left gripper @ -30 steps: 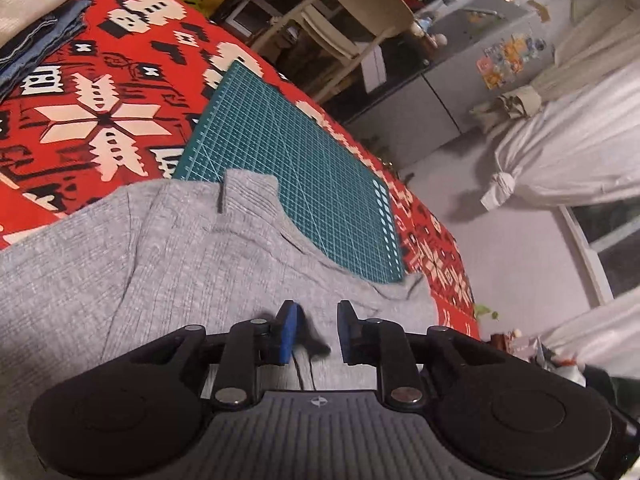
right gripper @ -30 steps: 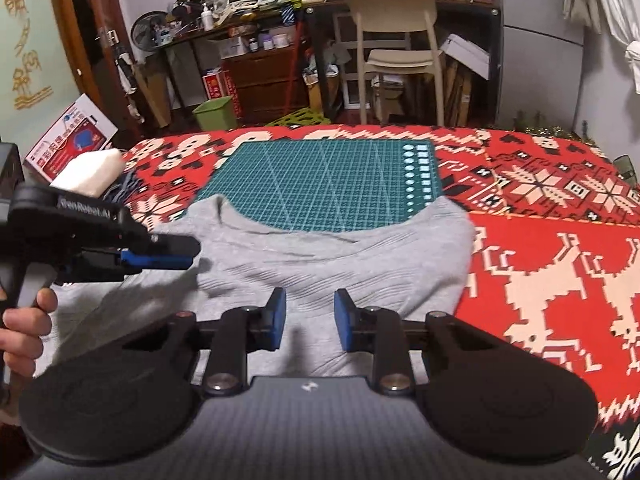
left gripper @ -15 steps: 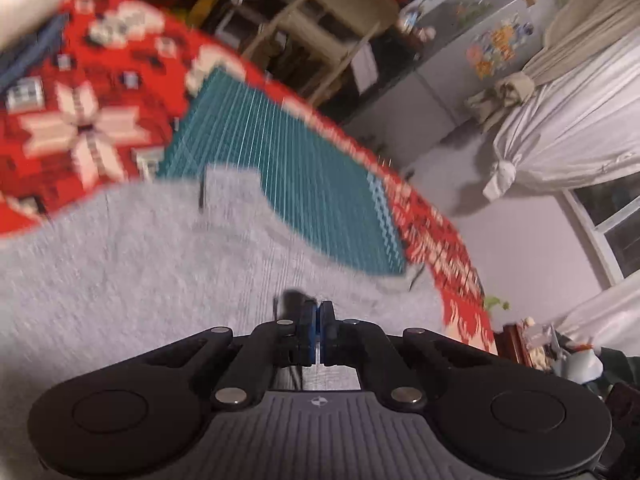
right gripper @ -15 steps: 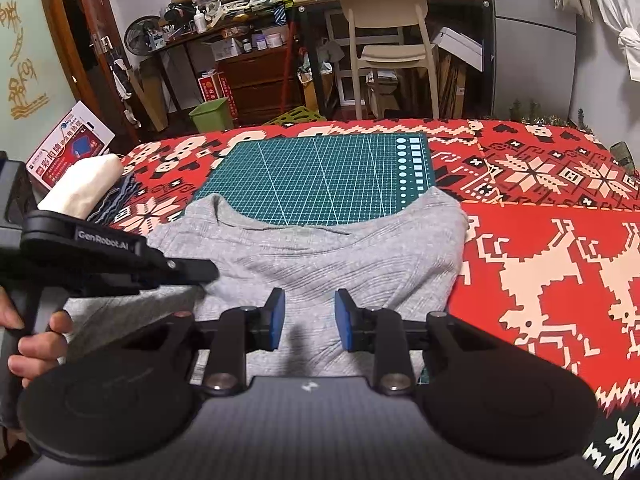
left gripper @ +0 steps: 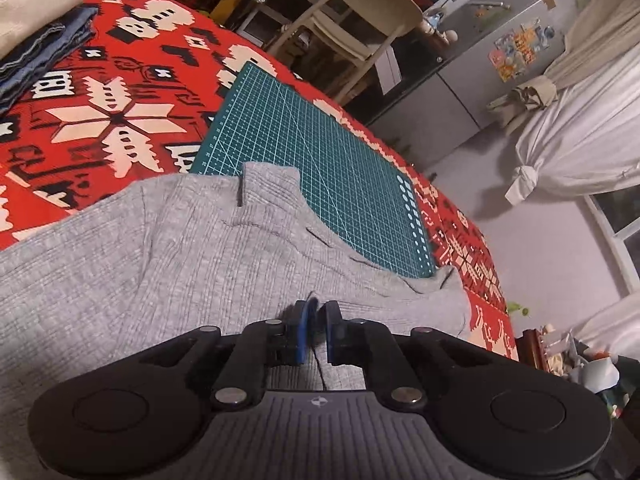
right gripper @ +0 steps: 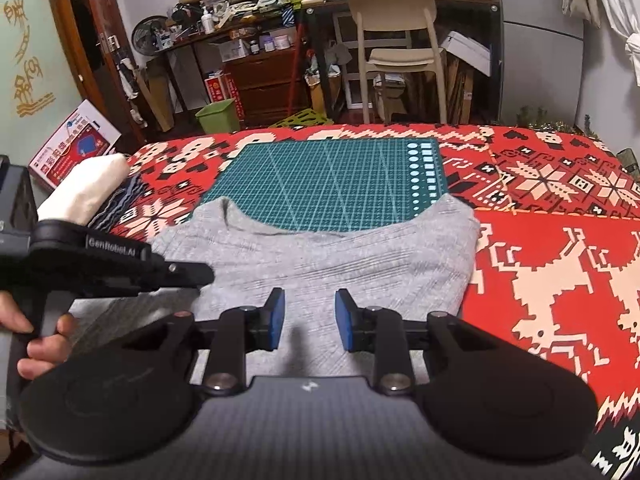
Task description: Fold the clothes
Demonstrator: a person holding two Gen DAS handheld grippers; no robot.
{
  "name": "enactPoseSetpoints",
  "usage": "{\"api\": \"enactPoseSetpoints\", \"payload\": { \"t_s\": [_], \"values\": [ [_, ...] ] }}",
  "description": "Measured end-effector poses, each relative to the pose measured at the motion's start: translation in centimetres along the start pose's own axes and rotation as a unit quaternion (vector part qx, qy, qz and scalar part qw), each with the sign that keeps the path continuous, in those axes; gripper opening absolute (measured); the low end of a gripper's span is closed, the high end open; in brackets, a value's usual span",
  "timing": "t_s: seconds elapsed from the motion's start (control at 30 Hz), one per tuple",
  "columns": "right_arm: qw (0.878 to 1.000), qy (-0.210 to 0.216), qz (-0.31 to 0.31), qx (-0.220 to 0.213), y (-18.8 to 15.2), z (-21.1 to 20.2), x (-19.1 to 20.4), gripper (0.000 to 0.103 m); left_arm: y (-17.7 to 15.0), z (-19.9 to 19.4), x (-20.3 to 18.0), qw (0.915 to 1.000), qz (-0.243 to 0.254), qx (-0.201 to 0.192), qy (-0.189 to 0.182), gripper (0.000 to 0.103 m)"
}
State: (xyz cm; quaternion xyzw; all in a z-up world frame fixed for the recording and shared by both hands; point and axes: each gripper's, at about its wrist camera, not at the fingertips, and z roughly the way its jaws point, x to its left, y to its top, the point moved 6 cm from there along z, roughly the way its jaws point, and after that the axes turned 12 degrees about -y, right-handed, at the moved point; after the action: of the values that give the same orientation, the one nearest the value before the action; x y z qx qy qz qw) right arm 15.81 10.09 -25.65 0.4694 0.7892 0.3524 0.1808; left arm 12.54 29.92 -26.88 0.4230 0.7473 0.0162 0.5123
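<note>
1. While the grey ribbed sweater lies spread across the near part of the red patterned blanket, its far edge overlaps the near edge of the green cutting mat.
2. In the left wrist view the left gripper hangs low over the sweater, and its jaws are opening, with only a narrow gap between the blue pads.
3. A dark crease of the knit runs under that gap, yet the pads do not clearly press on the cloth, and nothing is lifted.
4. From the right wrist view the left gripper reaches in from the left side, its tip over the left part of the sweater, and a hand grips its handle.
5. The right gripper hovers above the near middle of the sweater, jaws partly apart, with bare grey cloth showing between the pads and nothing clamped.
6. One raised flap of the sweater sits at the mat's near left corner.
7. At the left edge of the blanket a cream-coloured roll of cloth rests on folded dark blue fabric.
8. Beyond the bed a cream plastic chair stands before a cluttered desk, and a small green bin sits on the floor beside brown drawers.
9. To the right in the left wrist view, white curtains hang tied near a grey refrigerator.
</note>
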Motion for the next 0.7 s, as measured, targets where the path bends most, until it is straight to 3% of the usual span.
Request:
{"api": "enactPoseSetpoints", "payload": {
  "t_s": [0.1,0.13,0.4,0.53,0.7],
  "values": [
    [1.000,0.002,-0.010,0.002,-0.5,-0.3,0.4,0.030,-0.2,-0.8,-0.3,1.0000,0.005,0.000,-0.001,0.029],
    [1.000,0.002,-0.012,0.003,-0.7,-0.3,0.4,0.030,-0.3,-1.2,-0.5,1.0000,0.009,0.000,-0.001,0.030],
    [1.000,0.002,0.003,0.008,-1.7,-1.4,-0.4,0.030,-3.6,-3.6,-2.2,0.9977,0.050,0.039,-0.027,0.029],
    [1.000,0.001,0.010,0.010,-2.2,-2.1,-1.1,0.030,-6.2,-4.2,-3.5,0.9903,0.105,0.073,-0.054,0.027],
    [1.000,-0.003,0.016,0.014,-2.8,-2.4,-1.6,0.030,-7.6,-3.4,-4.6,0.9793,0.180,0.086,-0.033,0.027]
  ]
}}
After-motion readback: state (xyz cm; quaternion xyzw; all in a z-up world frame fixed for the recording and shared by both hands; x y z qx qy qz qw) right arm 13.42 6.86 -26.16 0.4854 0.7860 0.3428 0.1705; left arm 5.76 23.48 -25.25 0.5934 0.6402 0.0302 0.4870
